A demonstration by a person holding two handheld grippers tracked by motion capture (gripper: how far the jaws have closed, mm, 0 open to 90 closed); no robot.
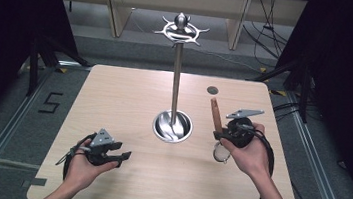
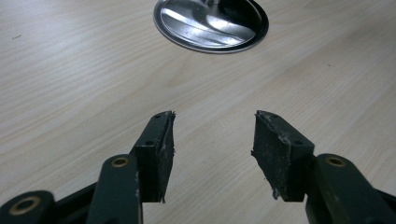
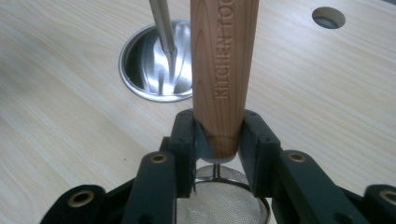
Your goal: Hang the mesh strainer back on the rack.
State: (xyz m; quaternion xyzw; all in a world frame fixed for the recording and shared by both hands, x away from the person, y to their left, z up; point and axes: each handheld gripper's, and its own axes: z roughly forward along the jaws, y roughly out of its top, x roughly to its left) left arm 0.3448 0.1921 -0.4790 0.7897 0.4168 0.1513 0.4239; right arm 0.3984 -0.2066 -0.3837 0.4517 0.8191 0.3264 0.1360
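While the right gripper (image 1: 225, 130) clamps the strainer's wooden handle (image 3: 223, 70), lifted at four o'clock from the hanging stand (image 1: 176, 79), hanging remains; left gripper (image 2: 212, 149) gapes empty.

Left gripper (image 1: 125, 156): black body, grey three-cornered plate on top, black cable off the back. Right gripper (image 1: 219, 133): same build, same grey plate, thicker black cable looping behind. Jaws on both are matte black linkage arms with brass-coloured pivot bushings and small dark screws in the pad blocks. Left pads (image 2: 165, 151) are dark rubbery slabs, edges frayed and dusted with pale specks. Left hand (image 1: 83, 169) and right hand (image 1: 252, 156) bare, forearms bare, no sleeves.
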